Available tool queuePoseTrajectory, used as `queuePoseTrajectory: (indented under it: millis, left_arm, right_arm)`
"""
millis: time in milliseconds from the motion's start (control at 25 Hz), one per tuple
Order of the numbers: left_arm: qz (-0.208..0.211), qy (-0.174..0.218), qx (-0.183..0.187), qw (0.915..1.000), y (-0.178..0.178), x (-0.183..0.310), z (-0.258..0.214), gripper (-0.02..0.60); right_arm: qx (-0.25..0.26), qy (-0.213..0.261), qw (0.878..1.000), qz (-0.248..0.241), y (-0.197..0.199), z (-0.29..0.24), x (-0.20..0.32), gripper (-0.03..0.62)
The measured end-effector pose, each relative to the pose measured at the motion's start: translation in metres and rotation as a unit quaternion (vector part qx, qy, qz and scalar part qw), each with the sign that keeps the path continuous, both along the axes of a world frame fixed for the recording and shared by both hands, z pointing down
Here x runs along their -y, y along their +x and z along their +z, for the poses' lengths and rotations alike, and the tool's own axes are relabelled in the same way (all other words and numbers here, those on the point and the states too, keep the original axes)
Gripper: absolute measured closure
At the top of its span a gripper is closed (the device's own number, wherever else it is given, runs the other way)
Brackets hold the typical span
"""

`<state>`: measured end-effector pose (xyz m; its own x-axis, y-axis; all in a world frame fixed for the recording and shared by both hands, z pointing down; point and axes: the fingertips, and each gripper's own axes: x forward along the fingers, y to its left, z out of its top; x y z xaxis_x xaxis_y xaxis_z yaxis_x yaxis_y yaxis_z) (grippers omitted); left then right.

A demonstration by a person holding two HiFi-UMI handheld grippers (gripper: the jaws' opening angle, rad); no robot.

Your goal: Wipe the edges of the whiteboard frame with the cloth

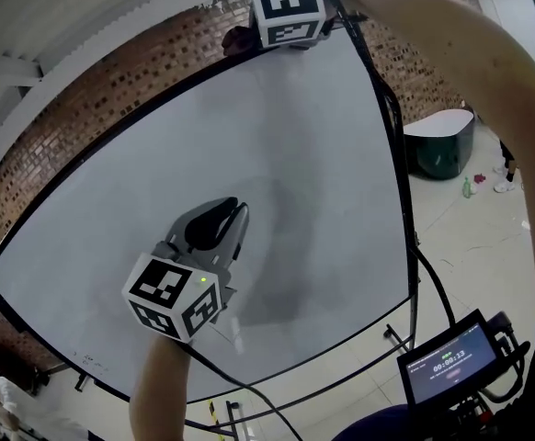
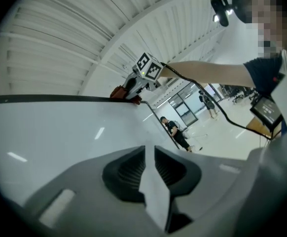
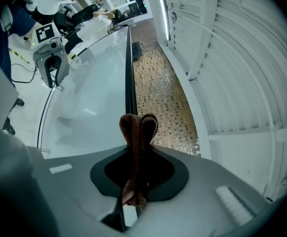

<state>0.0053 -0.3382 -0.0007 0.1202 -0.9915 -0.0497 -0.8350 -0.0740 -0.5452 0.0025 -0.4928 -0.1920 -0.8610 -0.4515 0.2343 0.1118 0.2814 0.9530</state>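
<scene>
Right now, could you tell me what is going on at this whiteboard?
A person holds a gripper in each hand at a whiteboard. The right gripper is shut on a folded brown cloth and has it at the black top edge of the whiteboard frame, close to an upper corner. The left gripper hangs in front of the white board face, its jaws slightly apart with nothing between them.

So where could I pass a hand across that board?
The whiteboard is bare all round the left tool, out to its black frame on every side. It's crowded at the top corner, where the right tool holds the cloth at the frame, and below right by the cables and screen.
</scene>
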Motion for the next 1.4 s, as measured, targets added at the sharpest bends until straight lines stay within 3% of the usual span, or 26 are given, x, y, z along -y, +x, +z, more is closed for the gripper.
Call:
queuePoseTrajectory:
  millis: [360, 720, 840, 920, 1000, 1160, 1280, 1400]
  left_arm:
    - [0.008, -0.030, 0.042, 0.9986, 0.018, 0.002, -0.002, 0.522]
    - [0.012, -0.042, 0.037, 0.9984, 0.018, 0.002, -0.011, 0.522]
    - [0.003, -0.046, 0.036, 0.9983, 0.022, -0.001, -0.013, 0.522]
    - [0.002, -0.052, 0.034, 0.9981, 0.023, -0.001, -0.012, 0.522]
    - [0.003, -0.061, 0.034, 0.9976, 0.023, 0.000, -0.011, 0.522]
    - [0.003, -0.071, 0.038, 0.9967, 0.019, 0.012, -0.020, 0.522]
    - [0.011, -0.070, 0.024, 0.9972, 0.017, 0.031, -0.037, 0.527]
    - [0.024, -0.060, 0.010, 0.9979, 0.017, 0.047, -0.051, 0.532]
  right_arm:
    - [0.025, -0.021, 0.999, 0.009, 0.018, -0.005, 0.019, 0.537]
    - [0.033, -0.015, 0.999, 0.020, 0.031, -0.011, 0.027, 0.537]
    - [0.063, -0.040, 0.997, 0.009, 0.040, -0.016, 0.035, 0.537]
    - [0.107, -0.089, 0.990, -0.013, 0.049, -0.020, 0.042, 0.537]
    - [0.162, -0.165, 0.971, -0.052, 0.056, -0.024, 0.048, 0.537]
    - [0.262, -0.298, 0.911, -0.114, 0.061, -0.017, 0.060, 0.536]
    - [0.298, -0.364, 0.871, -0.142, 0.056, 0.000, 0.069, 0.536]
    - [0.310, -0.409, 0.839, -0.179, 0.049, 0.014, 0.068, 0.536]
